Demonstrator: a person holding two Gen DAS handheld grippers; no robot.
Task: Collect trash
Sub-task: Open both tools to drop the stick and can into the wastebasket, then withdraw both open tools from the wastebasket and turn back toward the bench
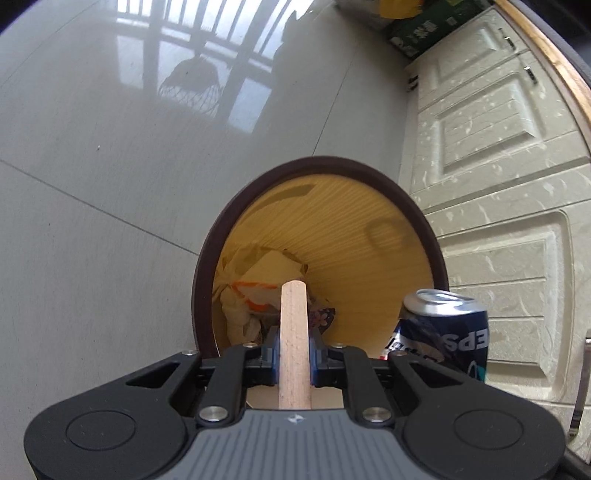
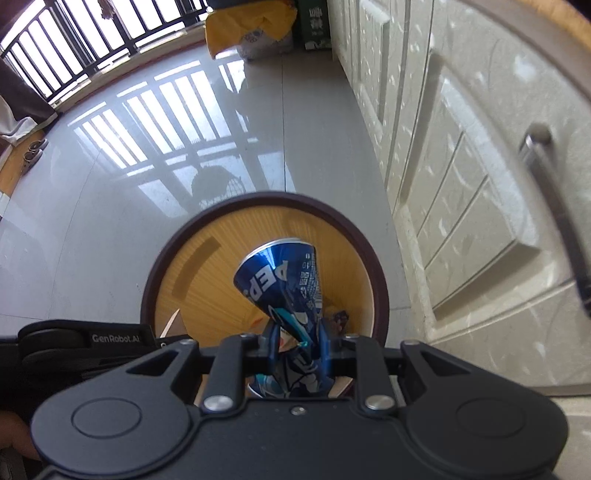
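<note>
My left gripper (image 1: 293, 354) is shut on a pale wooden stick (image 1: 293, 325) that points down into a round trash bin (image 1: 413, 210) with a dark brown rim and yellow ribbed inside. Crumpled paper and wrappers (image 1: 247, 291) lie at the bin's bottom. My right gripper (image 2: 297, 341) is shut on a crushed blue Pepsi can (image 2: 284, 284), held over the same trash bin (image 2: 373, 258). That Pepsi can (image 1: 448, 332) shows at the right of the left wrist view. The left gripper's black body (image 2: 85, 339) appears at the left of the right wrist view.
White panelled cabinet doors (image 1: 495, 184) with metal handles (image 2: 554, 192) stand close on the right of the bin. Glossy grey floor tiles (image 1: 110, 166) spread to the left. A yellow bag (image 2: 251, 26) and green boxes (image 2: 316, 22) sit far off by the balcony railing.
</note>
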